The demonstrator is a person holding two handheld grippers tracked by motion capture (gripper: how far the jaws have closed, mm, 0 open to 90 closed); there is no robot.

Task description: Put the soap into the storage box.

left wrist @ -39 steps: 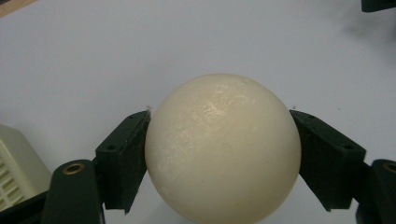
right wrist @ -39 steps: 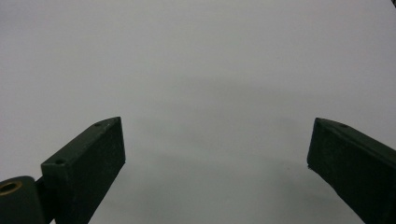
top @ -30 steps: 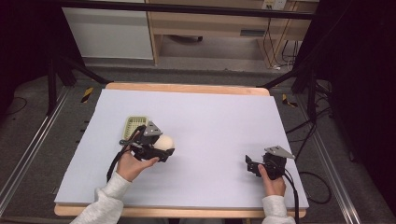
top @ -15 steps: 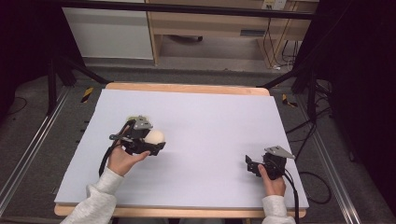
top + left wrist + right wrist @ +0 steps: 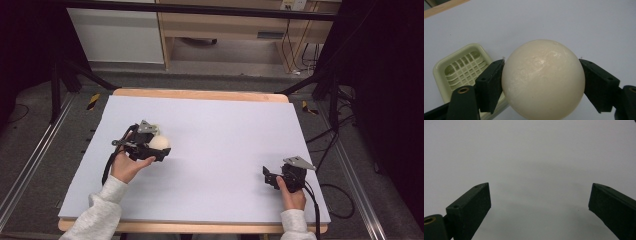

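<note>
Table top [image 5: 225, 145]: I see a pale lilac sheet over it, bare across the middle and far side.
Table edge [image 5: 200, 94]: light wood strip along the far side, and another along my near side.
Floor [image 5: 45, 150]: grey, with metal rails running down both flanks of the table.
Cabinet [image 5: 220, 30]: wooden, standing beyond the table.
Cables [image 5: 295, 50]: hanging at the cabinet's right end.
White panel [image 5: 115, 32]: left of the cabinet.

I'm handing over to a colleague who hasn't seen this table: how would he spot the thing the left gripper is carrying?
On the pale table, look at its left half, where the left gripper is. Clamped between its black jaws is a smooth cream ball, round and solid, unlike the pale green slotted tray beside it.
</note>
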